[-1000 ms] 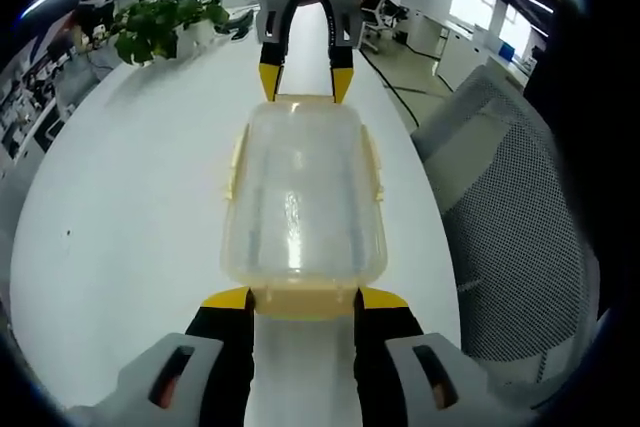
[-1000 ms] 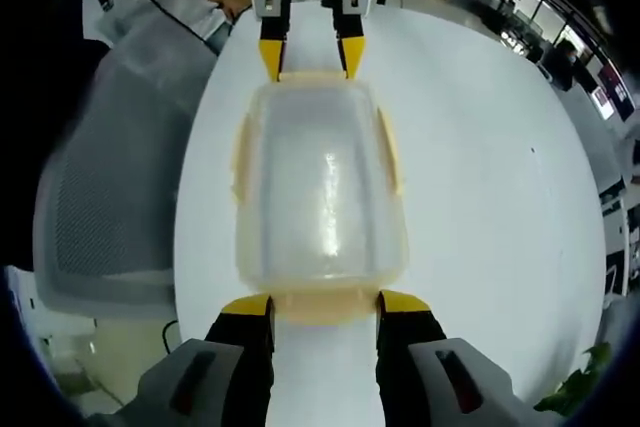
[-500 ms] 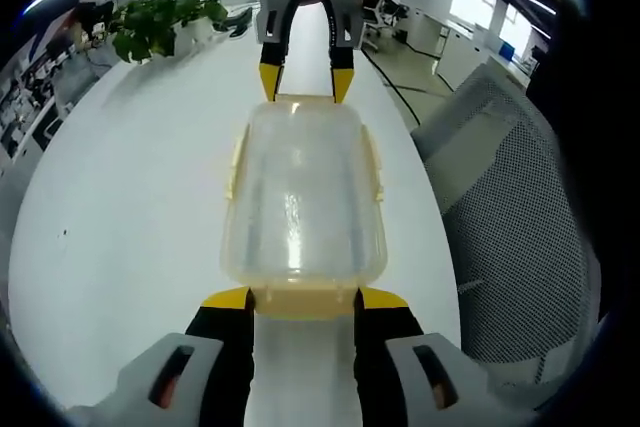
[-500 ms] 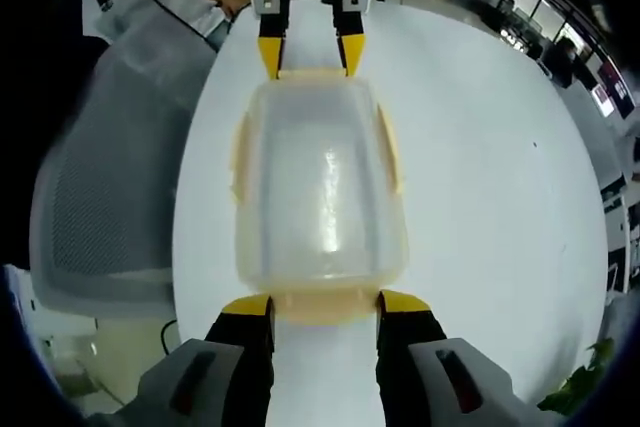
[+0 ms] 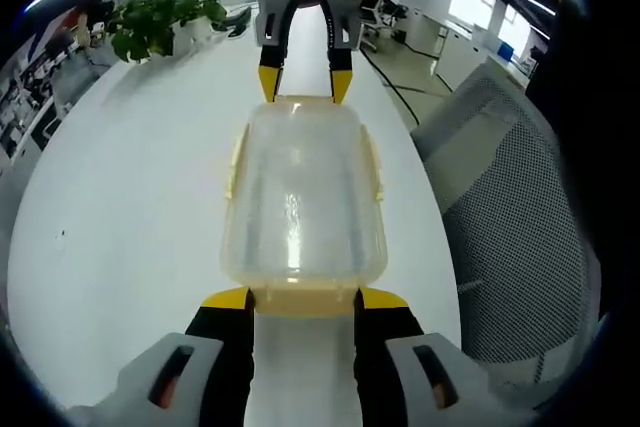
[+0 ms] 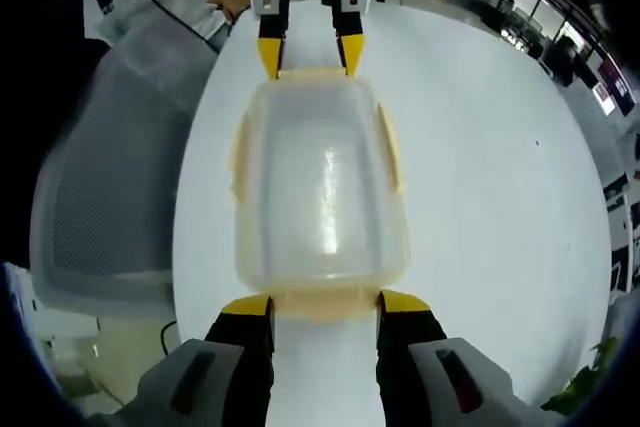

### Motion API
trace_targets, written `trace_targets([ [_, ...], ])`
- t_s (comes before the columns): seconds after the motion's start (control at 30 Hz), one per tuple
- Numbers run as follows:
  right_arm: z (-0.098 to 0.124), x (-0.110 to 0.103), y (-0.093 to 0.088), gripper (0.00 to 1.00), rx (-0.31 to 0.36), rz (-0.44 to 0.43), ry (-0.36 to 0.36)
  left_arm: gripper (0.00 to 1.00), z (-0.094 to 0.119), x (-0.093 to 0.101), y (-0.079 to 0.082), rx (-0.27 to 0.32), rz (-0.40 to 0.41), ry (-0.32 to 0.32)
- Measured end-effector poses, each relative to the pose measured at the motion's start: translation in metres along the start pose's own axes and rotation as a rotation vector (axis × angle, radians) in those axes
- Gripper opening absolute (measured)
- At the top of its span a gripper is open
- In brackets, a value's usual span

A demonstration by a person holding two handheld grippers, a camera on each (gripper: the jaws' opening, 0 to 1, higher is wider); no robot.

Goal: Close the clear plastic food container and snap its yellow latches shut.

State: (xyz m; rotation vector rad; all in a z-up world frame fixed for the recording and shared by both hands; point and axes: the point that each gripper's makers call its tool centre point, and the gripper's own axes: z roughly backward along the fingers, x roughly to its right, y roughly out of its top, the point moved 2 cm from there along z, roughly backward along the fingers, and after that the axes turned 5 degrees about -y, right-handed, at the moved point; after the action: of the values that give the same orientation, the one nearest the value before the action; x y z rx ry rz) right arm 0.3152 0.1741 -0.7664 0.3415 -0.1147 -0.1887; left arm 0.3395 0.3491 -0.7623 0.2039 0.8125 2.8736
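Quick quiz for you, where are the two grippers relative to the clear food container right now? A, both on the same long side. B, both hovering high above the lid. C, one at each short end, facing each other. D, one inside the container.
C: in the left gripper view the left gripper sits at the near end of the clear food container and the right gripper at the far end.

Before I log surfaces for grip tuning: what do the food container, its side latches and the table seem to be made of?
Food container: clear, slightly frosted plastic, glossy; the table shows through and a highlight streaks the lid. Side latches: pale yellow, probably plastic, translucent-looking. Table: smooth white top, likely laminate, though the look leaves that open.
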Motion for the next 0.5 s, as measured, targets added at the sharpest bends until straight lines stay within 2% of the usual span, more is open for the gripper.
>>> trace_targets([
  [0.4,0.0004,-0.0004,-0.0005,0.39,0.013,-0.002,0.0,0.38,-0.0006,-0.0004,-0.0004,-0.001,-0.011,0.012],
  [0.5,-0.0014,-0.0009,-0.0017,0.39,0.007,0.021,0.001,0.38,-0.0006,-0.0005,-0.0007,0.003,-0.014,0.017],
])
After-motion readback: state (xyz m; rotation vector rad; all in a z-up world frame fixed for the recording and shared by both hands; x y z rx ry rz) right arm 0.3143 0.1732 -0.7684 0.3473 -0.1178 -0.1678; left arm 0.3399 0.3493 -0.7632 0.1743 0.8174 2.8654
